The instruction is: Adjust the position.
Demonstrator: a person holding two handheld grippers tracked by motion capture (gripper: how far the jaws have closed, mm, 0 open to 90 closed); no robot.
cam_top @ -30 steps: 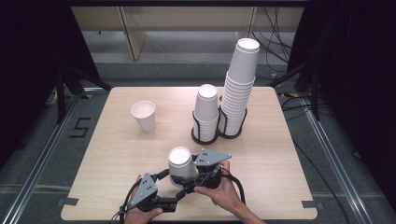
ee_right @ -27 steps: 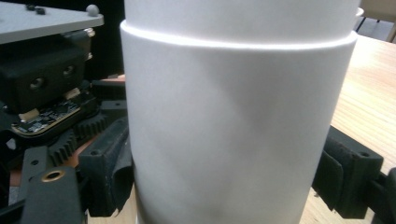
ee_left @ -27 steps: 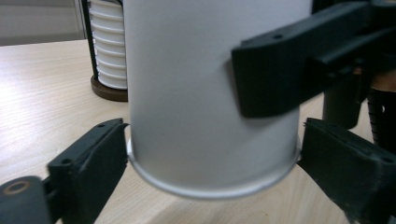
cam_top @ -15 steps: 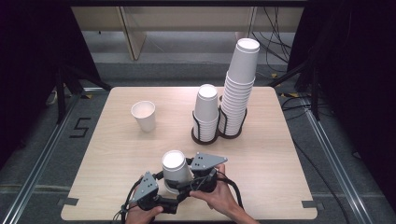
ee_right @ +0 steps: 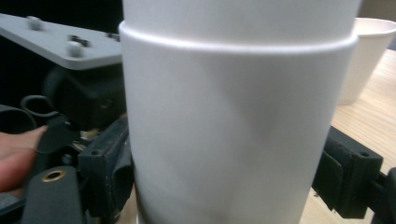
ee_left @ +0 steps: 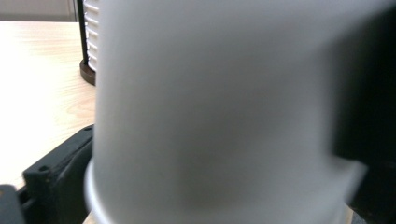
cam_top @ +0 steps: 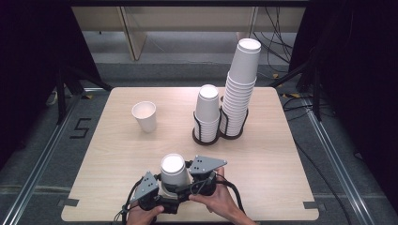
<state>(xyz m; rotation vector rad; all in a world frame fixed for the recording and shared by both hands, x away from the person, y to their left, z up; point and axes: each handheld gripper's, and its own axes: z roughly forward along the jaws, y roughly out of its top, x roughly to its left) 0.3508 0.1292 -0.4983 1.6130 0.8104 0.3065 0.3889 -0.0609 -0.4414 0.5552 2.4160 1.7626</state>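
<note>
An upside-down white paper cup [cam_top: 172,169] stands near the table's front edge between both grippers. My right gripper [cam_top: 182,180] comes at it from the right. In the right gripper view its black jaws press both sides of the cup [ee_right: 233,130], where a rim line marks a second nested cup. My left gripper [cam_top: 165,187] reaches in from the left. Its jaws have just been opening and now stand wide around the same cup [ee_left: 219,107], which blocks most of that view. I cannot see pads pressing there.
A loose upright cup [cam_top: 144,116] stands at the left middle of the table [cam_top: 117,154]. Two upside-down cup stacks sit in a black wire holder [cam_top: 206,136]: a short stack [cam_top: 207,108] and a tall stack [cam_top: 241,89]. The person's hands [cam_top: 220,204] are at the front edge.
The cup and the right gripper have shifted slightly left and toward the front edge, closer in to the left gripper. The left gripper has stayed in place.
</note>
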